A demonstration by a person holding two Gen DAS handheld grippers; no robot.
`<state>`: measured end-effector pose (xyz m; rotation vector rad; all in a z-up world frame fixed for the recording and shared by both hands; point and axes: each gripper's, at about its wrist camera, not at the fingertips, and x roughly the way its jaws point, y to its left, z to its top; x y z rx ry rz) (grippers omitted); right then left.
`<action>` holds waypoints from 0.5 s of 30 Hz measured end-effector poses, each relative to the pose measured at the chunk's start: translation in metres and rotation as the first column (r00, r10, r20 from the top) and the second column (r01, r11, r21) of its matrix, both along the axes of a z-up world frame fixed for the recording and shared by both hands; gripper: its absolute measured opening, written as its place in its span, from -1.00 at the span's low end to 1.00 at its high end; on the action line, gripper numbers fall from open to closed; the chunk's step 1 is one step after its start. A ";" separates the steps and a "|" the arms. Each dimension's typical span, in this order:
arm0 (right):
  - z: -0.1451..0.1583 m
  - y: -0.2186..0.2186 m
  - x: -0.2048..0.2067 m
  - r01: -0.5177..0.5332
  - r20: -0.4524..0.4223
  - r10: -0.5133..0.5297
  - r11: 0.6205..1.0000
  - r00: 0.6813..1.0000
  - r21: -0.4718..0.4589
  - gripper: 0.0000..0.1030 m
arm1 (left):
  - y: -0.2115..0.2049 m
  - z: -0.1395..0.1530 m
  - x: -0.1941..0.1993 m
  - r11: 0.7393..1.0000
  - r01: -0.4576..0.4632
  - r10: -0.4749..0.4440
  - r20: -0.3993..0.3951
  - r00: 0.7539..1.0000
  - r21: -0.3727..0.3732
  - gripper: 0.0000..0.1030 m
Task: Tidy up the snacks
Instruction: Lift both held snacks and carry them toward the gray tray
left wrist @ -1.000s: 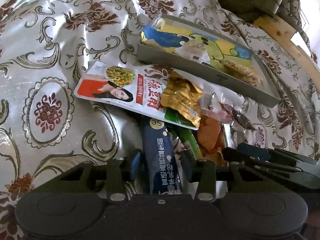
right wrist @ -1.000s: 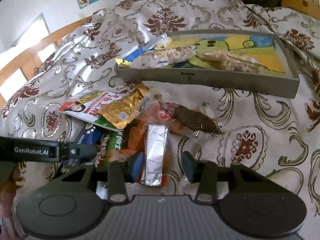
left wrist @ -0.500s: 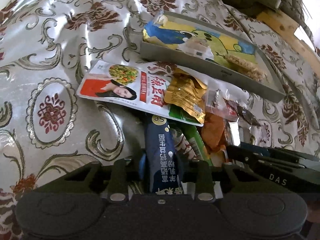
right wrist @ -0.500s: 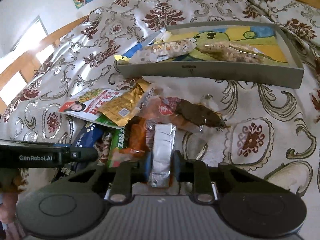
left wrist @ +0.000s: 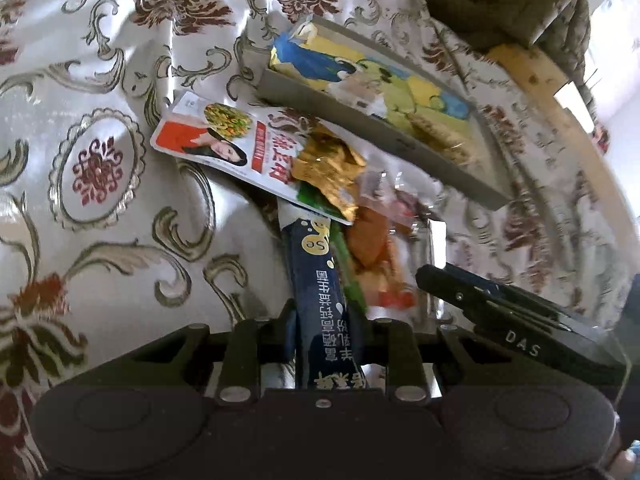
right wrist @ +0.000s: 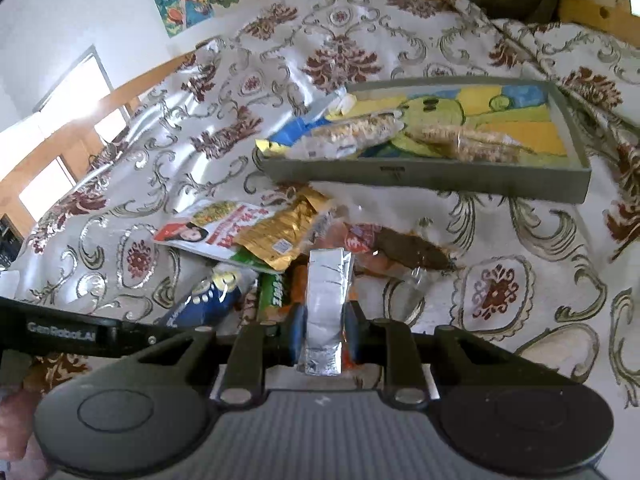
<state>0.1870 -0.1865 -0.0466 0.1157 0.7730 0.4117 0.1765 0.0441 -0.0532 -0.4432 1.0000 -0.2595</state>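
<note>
Silver packet (right wrist: 326,300) lifted since before, crinkled foil, right gripper (right wrist: 323,330) clamped

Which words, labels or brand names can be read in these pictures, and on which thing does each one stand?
"DAS": on the black arm of the right gripper, in the left wrist view.
"GenRobot.AI": on the black arm of the left gripper, in the right wrist view, slightly blurred.
"se": on a yellow dot of the dark blue stick packet.
Chinese print on the blue packet, the red and white snack bag and the green packet: not legible to me.
</note>
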 end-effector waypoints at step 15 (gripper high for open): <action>0.013 -0.008 -0.010 0.015 0.074 -0.016 1.000 0.997 0.017 -0.52 | 0.024 0.018 -0.038 0.971 -0.102 0.122 0.082 0.989 -0.218 -0.55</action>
